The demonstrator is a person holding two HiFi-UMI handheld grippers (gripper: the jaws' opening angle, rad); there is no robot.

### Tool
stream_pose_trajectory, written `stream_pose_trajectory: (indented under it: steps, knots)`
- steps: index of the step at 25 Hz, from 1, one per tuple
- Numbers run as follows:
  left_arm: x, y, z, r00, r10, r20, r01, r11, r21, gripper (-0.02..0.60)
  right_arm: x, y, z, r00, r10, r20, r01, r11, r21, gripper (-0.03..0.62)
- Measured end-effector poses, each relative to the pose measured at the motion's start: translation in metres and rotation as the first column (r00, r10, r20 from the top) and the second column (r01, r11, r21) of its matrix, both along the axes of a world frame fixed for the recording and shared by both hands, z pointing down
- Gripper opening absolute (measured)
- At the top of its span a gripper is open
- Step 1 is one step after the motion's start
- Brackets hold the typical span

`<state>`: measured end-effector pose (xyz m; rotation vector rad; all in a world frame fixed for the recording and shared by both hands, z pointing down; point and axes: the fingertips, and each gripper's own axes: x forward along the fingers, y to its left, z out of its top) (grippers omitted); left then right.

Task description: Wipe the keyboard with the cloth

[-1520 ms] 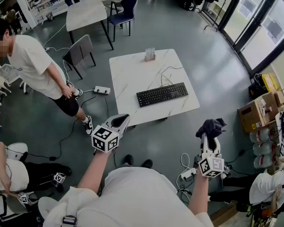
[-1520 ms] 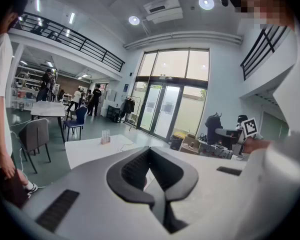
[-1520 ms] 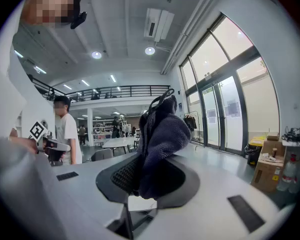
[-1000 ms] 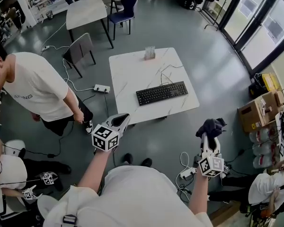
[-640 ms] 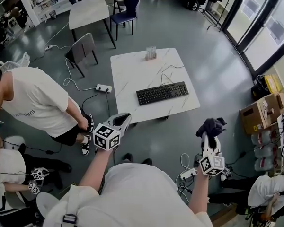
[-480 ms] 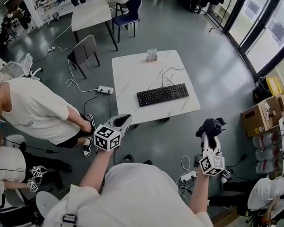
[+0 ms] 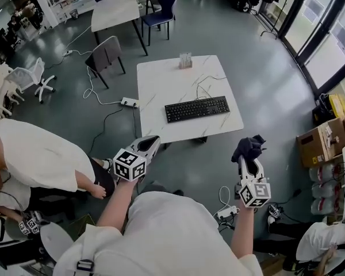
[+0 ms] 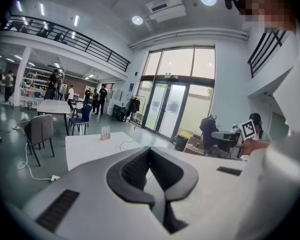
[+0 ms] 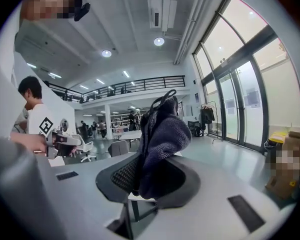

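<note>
Keyboard (image 7: 196, 108) on far table (image 7: 161, 79), well beyond both tongs: right gripper (image 7: 247, 157) clamps cloth (image 7: 248, 146) (dark), left gripper (image 7: 149, 142) closed, empty.

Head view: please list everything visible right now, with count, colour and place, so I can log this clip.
table: one, white marbled, centre of the floor
keyboard: one, black, on that table's near half
small container: one, clear-looking, at the table's far edge
second table: one, white, farther back
grey chair: one, beyond the table's left corner
blue chair: one, beside the second table
power strip: one, white, on the floor left of the table
cardboard boxes: a few, brown, right edge
bystander: one, white shirt, lower left
cloth: one, dark, clamped in the right claw
left claw: grey, shut, empty
right claw: grey, shut on the cloth
</note>
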<state>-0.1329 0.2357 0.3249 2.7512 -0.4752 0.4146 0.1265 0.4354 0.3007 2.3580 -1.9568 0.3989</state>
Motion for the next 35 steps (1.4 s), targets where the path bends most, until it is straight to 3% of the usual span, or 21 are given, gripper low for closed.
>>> stream_pose_trajectory:
  steps: [5,15,21,35]
  knots:
    - [0.001,0.009,0.016,1.0,-0.017,0.011,0.018,0.999,-0.031,0.006,-0.001,-0.001,0.004,0.998,-0.06,-0.004,0.06,0.998,-0.003,0.095]
    - [0.011,-0.012,0.025,0.999,-0.038,0.018,0.038,0.998,-0.047,0.006,0.018,-0.023,0.019,0.998,-0.05,0.026,0.05,0.999,-0.018,0.095]
    - [0.019,-0.051,0.03,0.999,-0.035,0.035,0.036,0.998,-0.046,0.006,0.032,-0.061,0.031,0.999,-0.026,0.045,0.029,0.998,-0.05,0.095]
    - [0.06,-0.152,0.068,0.998,-0.019,0.064,0.027,0.992,-0.124,0.006,0.049,-0.158,0.066,0.998,-0.015,0.068,0.024,0.99,-0.141,0.097]
